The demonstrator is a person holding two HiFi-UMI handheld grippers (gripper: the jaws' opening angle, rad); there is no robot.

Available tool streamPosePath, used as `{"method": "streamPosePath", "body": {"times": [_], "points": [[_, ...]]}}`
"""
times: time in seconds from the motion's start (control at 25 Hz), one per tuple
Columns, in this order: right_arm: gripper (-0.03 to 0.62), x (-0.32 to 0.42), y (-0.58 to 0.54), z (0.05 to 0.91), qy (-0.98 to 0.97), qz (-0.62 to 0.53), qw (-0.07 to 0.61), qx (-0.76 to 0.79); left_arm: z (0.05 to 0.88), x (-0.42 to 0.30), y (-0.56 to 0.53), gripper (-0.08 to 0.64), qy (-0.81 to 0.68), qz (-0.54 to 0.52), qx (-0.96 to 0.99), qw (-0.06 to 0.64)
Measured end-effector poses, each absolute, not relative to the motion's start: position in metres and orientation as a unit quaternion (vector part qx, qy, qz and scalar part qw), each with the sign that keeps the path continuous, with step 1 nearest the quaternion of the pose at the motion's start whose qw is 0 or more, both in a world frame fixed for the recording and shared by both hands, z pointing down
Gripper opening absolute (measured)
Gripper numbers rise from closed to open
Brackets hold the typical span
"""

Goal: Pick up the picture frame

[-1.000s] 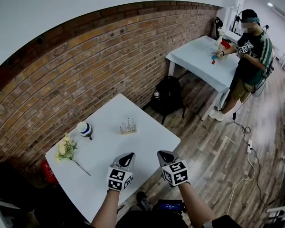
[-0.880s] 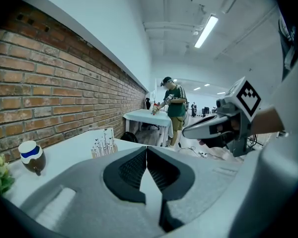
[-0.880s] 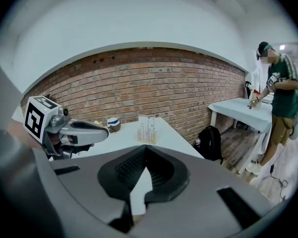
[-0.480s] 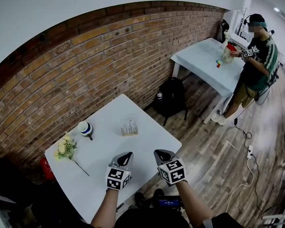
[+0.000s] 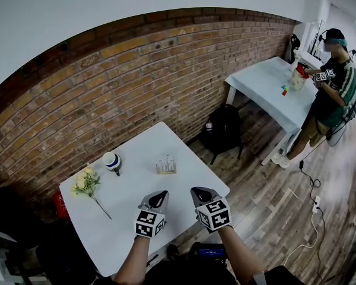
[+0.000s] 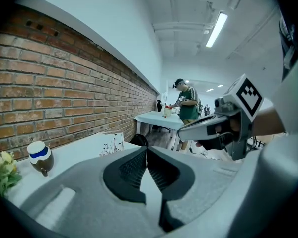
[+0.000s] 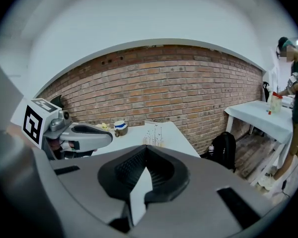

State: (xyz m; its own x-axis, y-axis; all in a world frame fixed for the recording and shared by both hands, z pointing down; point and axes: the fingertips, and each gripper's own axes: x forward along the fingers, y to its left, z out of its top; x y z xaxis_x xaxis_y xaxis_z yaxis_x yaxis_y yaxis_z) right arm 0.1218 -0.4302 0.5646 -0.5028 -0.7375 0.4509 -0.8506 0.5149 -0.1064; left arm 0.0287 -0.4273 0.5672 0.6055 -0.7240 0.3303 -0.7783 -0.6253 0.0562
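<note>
L tool (image 5: 159,195) & R tool (image 5: 197,192): jaws shut, empty, over near table (image 5: 136,180) edge. Both nearer picture frame (image 5: 166,166) than sec ago; it stands mid-table, beyond tools. Approach underway, no grasp yet.

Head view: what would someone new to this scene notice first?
The red brick wall curves across the back, with a white table in front holding a small picture frame, a cup and yellow flowers. At the table's near edge hover the left gripper and right gripper, both shut and empty. Far right, a person works at another table.
</note>
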Motion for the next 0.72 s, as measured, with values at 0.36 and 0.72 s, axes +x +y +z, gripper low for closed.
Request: {"method": "streamPosePath", "body": {"times": [0.36,0.72], "points": [[0.008,0.128,-0.437,0.568,-0.864,0.158,0.181,0.443,0.571,0.034,-0.432,0.012,-0.439,0.15,0.88,0.1],[0.008,0.138,-0.462,0.568,-0.887,0.14,0.198,0.392,0.559,0.04,-0.448,0.012,-0.474,0.146,0.863,0.093]]}}
